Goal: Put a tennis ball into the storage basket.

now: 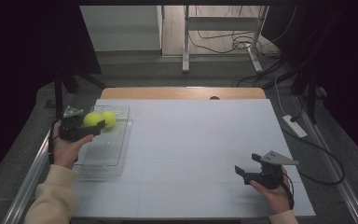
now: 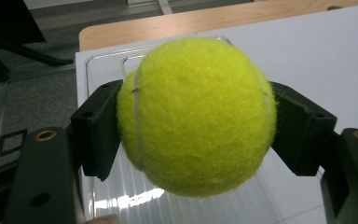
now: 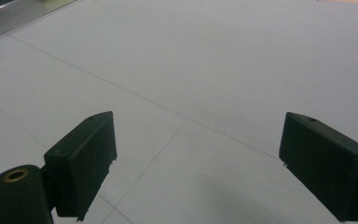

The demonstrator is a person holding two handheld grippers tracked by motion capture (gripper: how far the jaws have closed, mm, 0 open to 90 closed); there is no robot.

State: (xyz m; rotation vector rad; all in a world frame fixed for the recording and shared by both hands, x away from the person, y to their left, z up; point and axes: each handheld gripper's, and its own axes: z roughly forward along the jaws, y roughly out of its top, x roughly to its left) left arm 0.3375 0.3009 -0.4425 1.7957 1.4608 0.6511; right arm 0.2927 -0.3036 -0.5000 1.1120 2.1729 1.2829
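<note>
A tennis ball [image 2: 196,115] sits clamped between the left gripper's [image 1: 81,125] jaws, held over the clear tray [image 1: 103,156] at far left, beside a second ball [image 1: 108,118]; the right gripper [image 1: 251,167], jaws wide apart, hovers low over the white table [image 1: 191,140] near right, pointing left.

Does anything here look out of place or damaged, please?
Nothing stands out. The left hand-held gripper holds one tennis ball squarely over the clear tray, a second ball sits just beyond it, and the right hand-held gripper is open over the table.
</note>
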